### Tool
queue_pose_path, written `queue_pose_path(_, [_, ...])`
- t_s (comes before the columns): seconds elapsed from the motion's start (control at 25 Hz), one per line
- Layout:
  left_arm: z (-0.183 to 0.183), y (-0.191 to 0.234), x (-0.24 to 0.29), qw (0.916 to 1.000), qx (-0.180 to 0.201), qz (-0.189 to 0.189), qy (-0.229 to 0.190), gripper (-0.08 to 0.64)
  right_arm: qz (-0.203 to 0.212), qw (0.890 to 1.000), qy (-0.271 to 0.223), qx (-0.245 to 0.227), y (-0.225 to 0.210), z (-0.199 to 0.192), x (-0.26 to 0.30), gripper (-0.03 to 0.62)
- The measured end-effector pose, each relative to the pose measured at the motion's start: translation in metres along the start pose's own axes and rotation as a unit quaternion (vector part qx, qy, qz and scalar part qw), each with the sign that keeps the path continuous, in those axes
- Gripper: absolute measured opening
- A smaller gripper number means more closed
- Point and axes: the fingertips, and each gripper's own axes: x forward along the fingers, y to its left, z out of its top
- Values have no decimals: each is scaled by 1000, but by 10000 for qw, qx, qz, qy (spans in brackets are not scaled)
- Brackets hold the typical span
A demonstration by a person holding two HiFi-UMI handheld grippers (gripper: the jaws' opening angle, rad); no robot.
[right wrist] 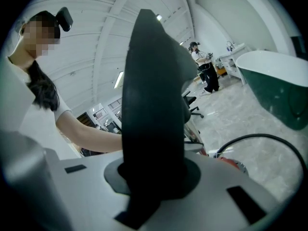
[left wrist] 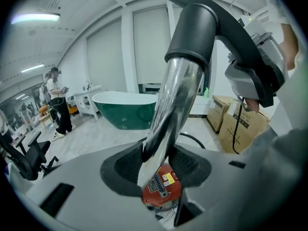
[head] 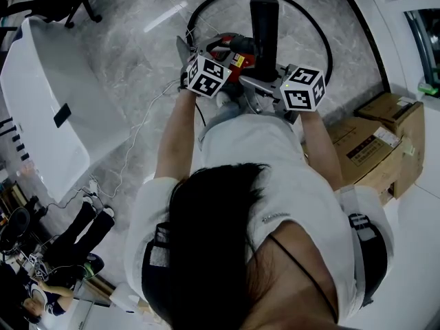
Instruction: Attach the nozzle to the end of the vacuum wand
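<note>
The left gripper's [left wrist: 158, 166] jaws clamp the glossy, curved chrome vacuum wand [left wrist: 177, 105]. The right gripper's [right wrist: 154, 177] jaws pinch the matte black nozzle [right wrist: 153, 100] above a veined marble floor [head: 137, 53].

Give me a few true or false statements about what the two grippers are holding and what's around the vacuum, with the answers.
1. The left gripper is shut on the chrome wand. True.
2. The right gripper is open and empty. False: it is shut on the black nozzle.
3. The vacuum body is blue. False: it is red.
4. Cardboard boxes stand on the floor at the person's right. True.
5. The bathtub is green on the outside. True.
</note>
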Motion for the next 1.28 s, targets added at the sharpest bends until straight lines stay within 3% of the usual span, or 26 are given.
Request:
queue_pose_path(0.56, [0, -2, 0, 9999, -37, -7, -101, 164, 194, 9993, -214, 234, 1, 0, -4, 74])
queue_pose_path(0.88, [1, -5, 2, 10000, -29, -20, -80, 164, 291, 9980, -411, 380, -3, 8, -10, 169])
queue_pose_path(1.28, [1, -8, 4, 10000, 12, -16, -57, 164, 26, 9979, -574, 289, -13, 4, -22, 279])
